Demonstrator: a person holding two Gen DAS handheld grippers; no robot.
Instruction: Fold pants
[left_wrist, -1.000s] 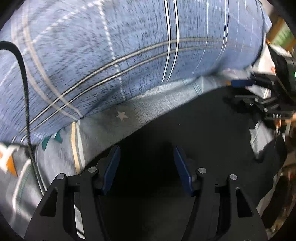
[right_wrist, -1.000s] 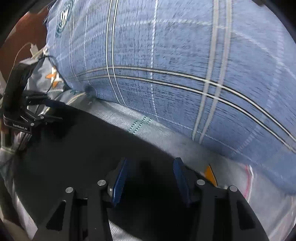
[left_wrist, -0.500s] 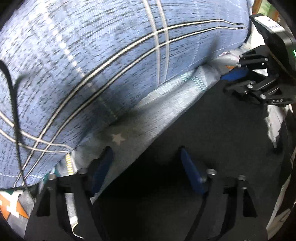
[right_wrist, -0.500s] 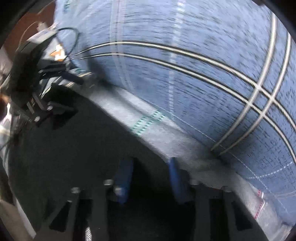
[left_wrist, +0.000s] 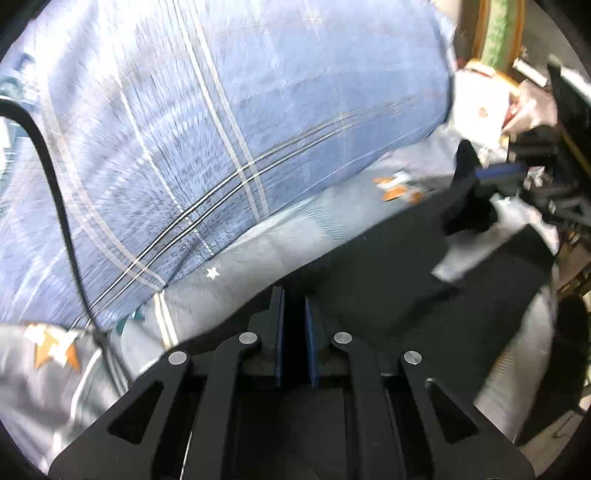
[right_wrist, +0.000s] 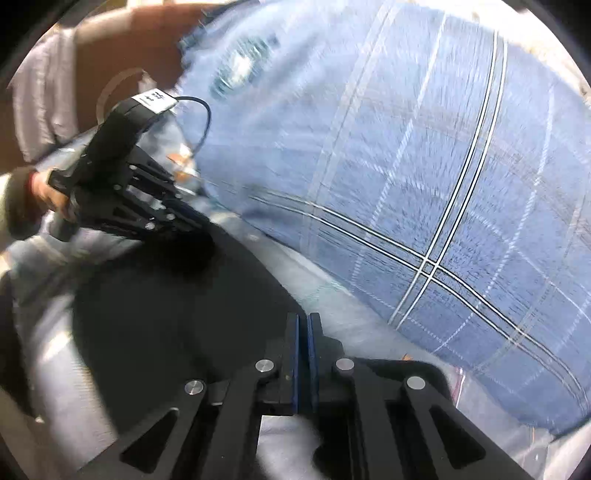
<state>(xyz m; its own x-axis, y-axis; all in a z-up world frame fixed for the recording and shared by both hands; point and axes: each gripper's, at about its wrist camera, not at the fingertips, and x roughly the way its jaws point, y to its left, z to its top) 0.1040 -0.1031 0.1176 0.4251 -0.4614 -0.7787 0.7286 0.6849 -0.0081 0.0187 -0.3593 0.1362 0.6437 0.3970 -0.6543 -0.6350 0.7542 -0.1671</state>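
On a bed with a grey star-print sheet (left_wrist: 258, 251) and blue plaid pillow (left_wrist: 221, 129), black fabric pants (left_wrist: 388, 280) lie flat; left gripper (left_wrist: 294, 306) and right gripper (right_wrist: 303, 325) each pinch the far edge nearly closed. Lifting both evenly should keep the fold square.

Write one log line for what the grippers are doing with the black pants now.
step: grasp for fold | left gripper: shut on black pants edge | right gripper: shut on black pants edge | surface: grey patterned sheet | behind: blue plaid pillow
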